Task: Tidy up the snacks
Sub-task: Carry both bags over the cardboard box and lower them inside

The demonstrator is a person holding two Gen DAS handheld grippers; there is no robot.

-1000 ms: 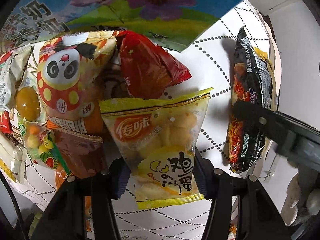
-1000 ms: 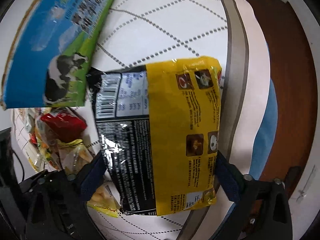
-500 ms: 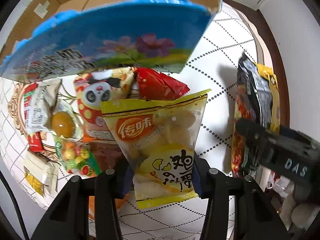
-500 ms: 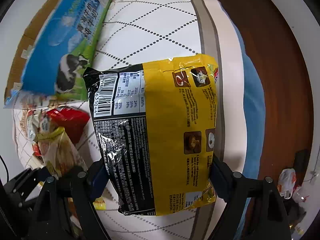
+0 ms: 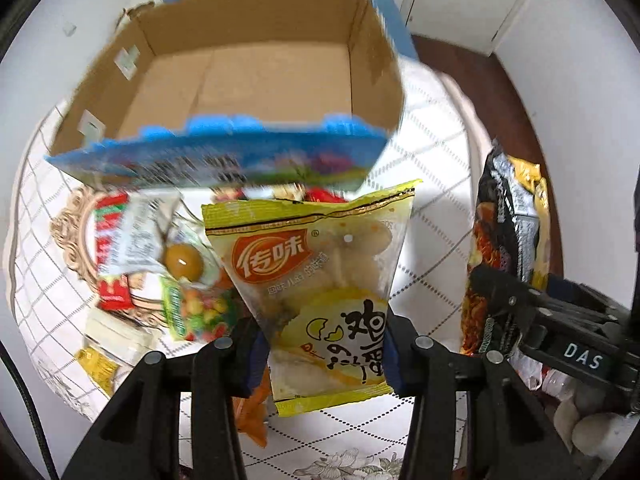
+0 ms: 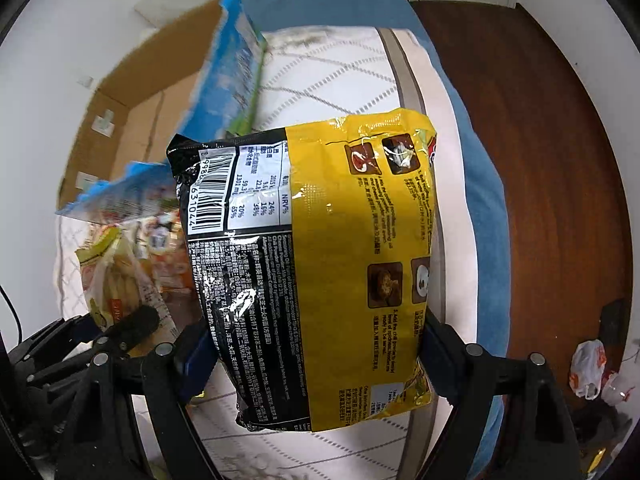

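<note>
My left gripper (image 5: 322, 354) is shut on a yellow egg-snack packet (image 5: 316, 280) and holds it in the air, short of the open cardboard box (image 5: 256, 80) with blue printed sides. My right gripper (image 6: 316, 356) is shut on a black-and-yellow noodle packet (image 6: 316, 264), also lifted; that packet (image 5: 508, 252) shows at the right of the left wrist view. The box (image 6: 132, 128) lies to the upper left in the right wrist view, and its inside is bare. A pile of loose snacks (image 5: 160, 272) lies on the quilted surface below the box's near wall.
The white quilted surface (image 5: 432, 240) with a dotted diamond pattern carries the box and snacks. A gold ornate tray (image 5: 70, 236) lies under the pile. Blue bedding (image 6: 476, 160) and a brown wooden floor (image 6: 540, 160) run along the right. White walls stand behind.
Both grippers have risen with their packets. The box's open top and bare inside now show, where before only its printed side was in view.
</note>
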